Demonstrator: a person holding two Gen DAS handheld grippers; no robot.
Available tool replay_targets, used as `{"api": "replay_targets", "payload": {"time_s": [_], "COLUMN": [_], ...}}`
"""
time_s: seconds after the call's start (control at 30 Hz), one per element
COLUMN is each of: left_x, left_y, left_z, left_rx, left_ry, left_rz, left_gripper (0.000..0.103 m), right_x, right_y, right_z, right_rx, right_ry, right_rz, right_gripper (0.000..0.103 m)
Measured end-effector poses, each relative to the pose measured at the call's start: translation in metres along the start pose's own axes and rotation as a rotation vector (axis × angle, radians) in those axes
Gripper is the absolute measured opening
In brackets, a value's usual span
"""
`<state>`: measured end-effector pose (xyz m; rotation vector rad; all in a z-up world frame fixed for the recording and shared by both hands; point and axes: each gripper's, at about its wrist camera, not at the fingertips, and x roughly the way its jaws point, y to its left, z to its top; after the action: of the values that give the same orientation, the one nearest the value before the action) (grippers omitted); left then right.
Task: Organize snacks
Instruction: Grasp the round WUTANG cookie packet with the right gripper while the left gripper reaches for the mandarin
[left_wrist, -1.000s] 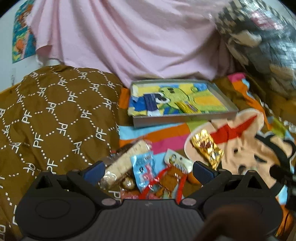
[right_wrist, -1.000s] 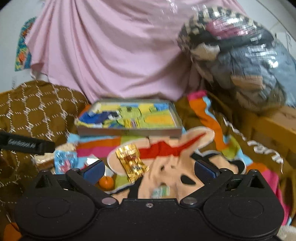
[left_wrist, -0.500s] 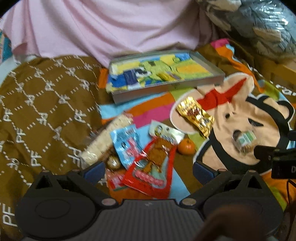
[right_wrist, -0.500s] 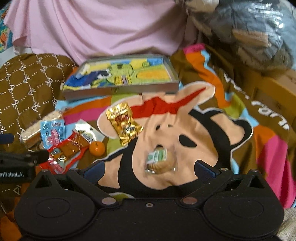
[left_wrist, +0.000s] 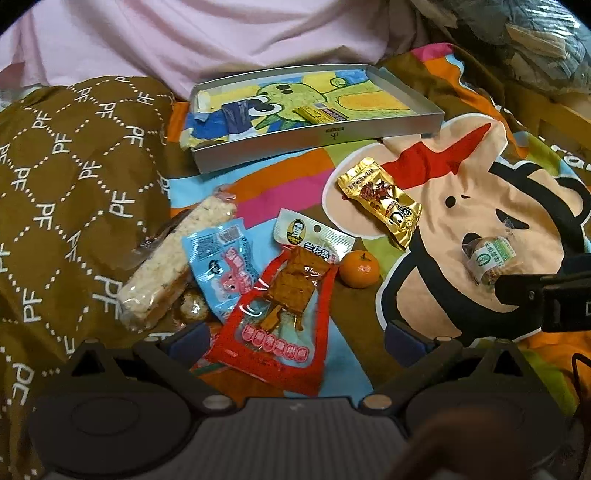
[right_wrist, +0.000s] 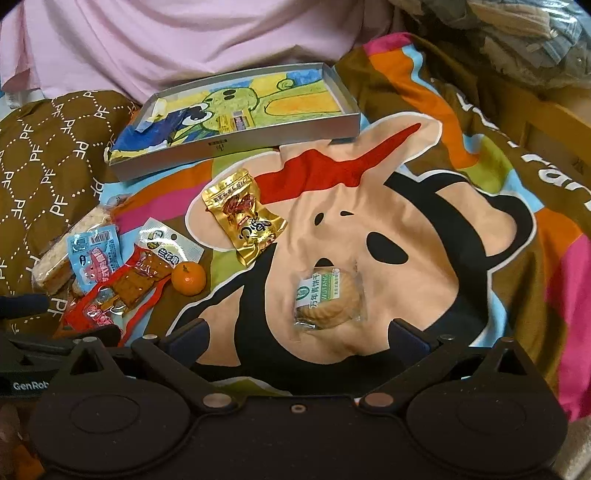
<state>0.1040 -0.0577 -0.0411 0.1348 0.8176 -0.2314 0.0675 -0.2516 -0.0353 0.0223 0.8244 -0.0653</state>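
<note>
Over the last second both views tipped downward and nearer to the bedspread (right_wrist: 461, 155); the wrapped biscuit (right_wrist: 327, 297), unseen a second ago, now lay in plain view. Reading: both grippers had descended toward the snacks, and pickup had not begun.

Left hand-held gripper (left_wrist: 295, 338): jaws spread wide, holding nothing. The red packet (left_wrist: 275, 326) lay between its fingertips, its lower end passing under the gripper body. The rice bar (left_wrist: 173, 264), blue packet (left_wrist: 221, 264) and mandarin (left_wrist: 359, 268) sat just beyond.

Right hand-held gripper (right_wrist: 297, 338): jaws likewise released and empty, with the wrapped biscuit just ahead of the gap, centred. The gold packet (right_wrist: 245, 216) lay farther on.

The tray (right_wrist: 236, 146) stood well apart at the far edge, holding only a small wrapper or two. Nearly all sorting appeared outstanding.
</note>
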Motion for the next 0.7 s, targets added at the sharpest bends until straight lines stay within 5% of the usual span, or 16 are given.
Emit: {"api": "replay_targets", "payload": {"time_s": [0.4,0.7], "left_x": [0.031,0.051], "left_y": [-0.014,-0.021], "left_z": [0.015,0.024], "left_rx": [0.134,0.214], "left_ry": [0.011,-0.035], "left_rz": [-0.09,-0.203], "left_gripper": [0.103,0.102], "right_x": [0.026,0.047], "right_y": [-0.016,-0.029], "right_z": [0.028,0.03], "right_rx": [-0.071,-0.002], "right_ry": [0.019,0.069], "right_rz": [0.056,0.116], "right_gripper": [0.102,0.086]}}
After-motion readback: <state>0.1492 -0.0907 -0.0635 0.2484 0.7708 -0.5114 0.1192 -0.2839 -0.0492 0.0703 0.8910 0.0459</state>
